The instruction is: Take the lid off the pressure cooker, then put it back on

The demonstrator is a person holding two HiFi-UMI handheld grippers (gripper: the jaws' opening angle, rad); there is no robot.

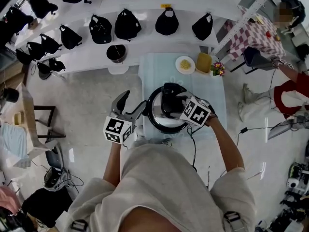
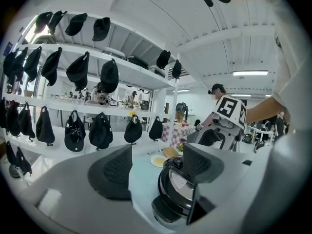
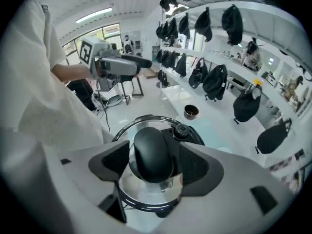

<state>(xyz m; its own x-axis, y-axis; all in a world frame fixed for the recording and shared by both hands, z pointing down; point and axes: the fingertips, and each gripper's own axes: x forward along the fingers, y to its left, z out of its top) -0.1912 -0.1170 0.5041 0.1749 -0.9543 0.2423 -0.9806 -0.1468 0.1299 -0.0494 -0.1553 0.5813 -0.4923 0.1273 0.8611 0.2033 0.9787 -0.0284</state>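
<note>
The pressure cooker (image 1: 155,116) stands on a light blue table (image 1: 150,74), and its steel lid (image 3: 146,191) sits on the pot. My right gripper (image 3: 153,162) points steeply down over the lid. The black lid knob (image 3: 152,150) lies between its jaws with a thin gap on each side, so it is open. In the head view the right gripper (image 1: 179,103) covers the lid's middle. My left gripper (image 1: 129,105) hangs open just left of the cooker (image 2: 175,194) with nothing between its fingers.
Behind the cooker on the table are a plate of food (image 1: 185,64), a yellow item (image 1: 203,62) and small flowers (image 1: 218,69). A dark bowl (image 1: 116,53) and several black caps (image 1: 127,24) sit on white shelves beyond. A person (image 1: 289,93) stands at right.
</note>
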